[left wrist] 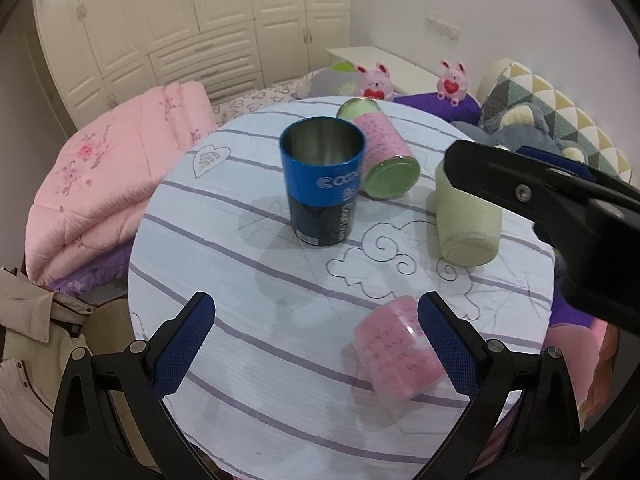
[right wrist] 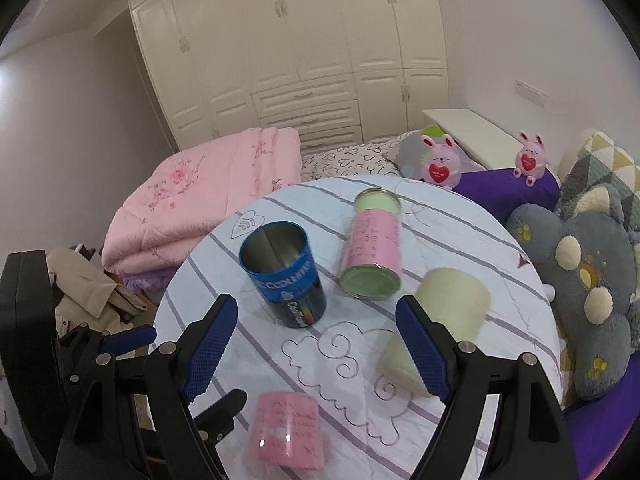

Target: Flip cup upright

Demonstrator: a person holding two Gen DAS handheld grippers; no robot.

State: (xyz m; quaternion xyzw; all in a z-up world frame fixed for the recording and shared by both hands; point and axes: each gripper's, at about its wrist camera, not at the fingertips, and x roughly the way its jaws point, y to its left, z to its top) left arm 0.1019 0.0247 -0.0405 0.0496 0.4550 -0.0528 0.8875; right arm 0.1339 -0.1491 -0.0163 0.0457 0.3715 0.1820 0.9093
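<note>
A pale green cup [left wrist: 466,220] [right wrist: 436,320] stands upside down on the round table, base up. A blue metal cup [left wrist: 322,180] [right wrist: 284,276] stands upright, mouth open. A pink cup [left wrist: 396,356] [right wrist: 288,428] rests near the front edge; I cannot tell its orientation. My left gripper [left wrist: 316,344] is open and empty, with the pink cup by its right finger. My right gripper [right wrist: 316,344] is open and empty, its right finger in front of the pale green cup.
A pink can with green ends [left wrist: 384,156] [right wrist: 374,248] lies on its side behind the blue cup. The table [left wrist: 256,280] has a white striped cloth. A pink quilt [left wrist: 108,184], plush toys [right wrist: 576,288] and clothes [left wrist: 32,344] surround it.
</note>
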